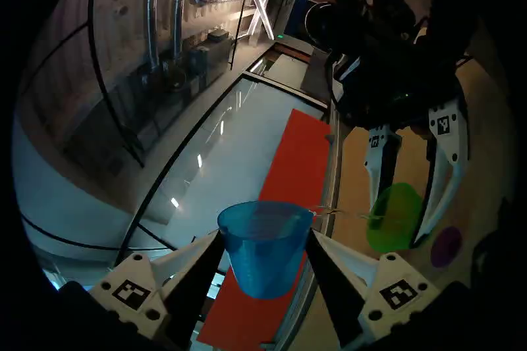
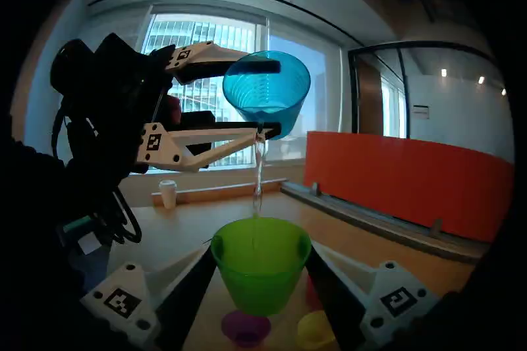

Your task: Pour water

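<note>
My left gripper (image 1: 265, 252) is shut on a clear blue cup (image 1: 265, 245), tipped over on its side. In the right gripper view that blue cup (image 2: 267, 91) hangs high between the left gripper's fingers (image 2: 197, 147), and a thin stream of water (image 2: 257, 180) falls from its rim into the green cup (image 2: 261, 269). My right gripper (image 2: 261, 285) is shut on the green cup, held upright below. In the left gripper view the green cup (image 1: 394, 216) sits between the right gripper's white fingers (image 1: 448, 180).
A wooden table (image 2: 197, 219) lies below, with a purple cup (image 2: 245, 326) and a yellow cup (image 2: 316, 329) on it. A white paper cup (image 2: 168, 193) stands near the window. An orange partition (image 2: 421, 176) runs along the table's right edge.
</note>
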